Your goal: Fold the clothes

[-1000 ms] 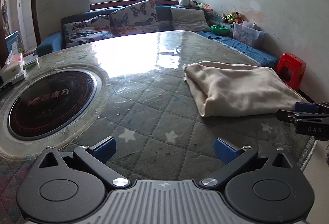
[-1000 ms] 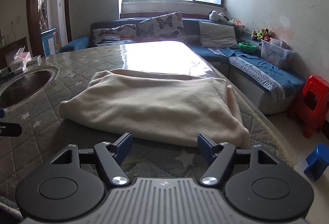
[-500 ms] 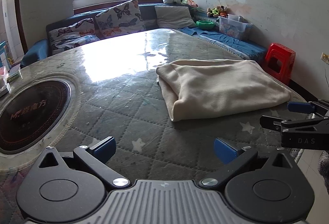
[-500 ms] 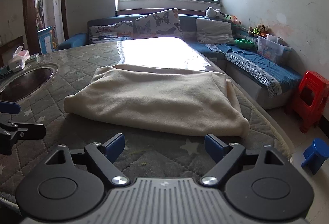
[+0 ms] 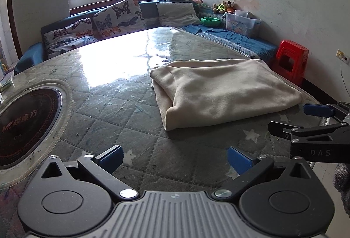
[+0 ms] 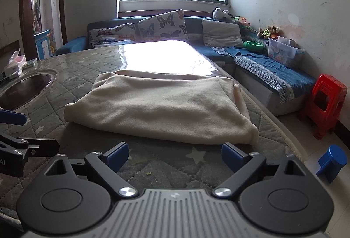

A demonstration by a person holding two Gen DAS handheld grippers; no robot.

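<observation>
Lying soft, thick and light: cream garment, folded on the surface. Taking hold at its near edge seeming best. Opening, nothing between: right gripper; spread, empty: left gripper.

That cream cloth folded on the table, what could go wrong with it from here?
The cream cloth lies near the table's right edge, one corner close to the rim; a careless tug might drag it toward the floor. The right gripper has its jaws opening with nothing between them, so the cloth is loose; a shallow pinch could catch only the top layer and undo the fold.
</observation>
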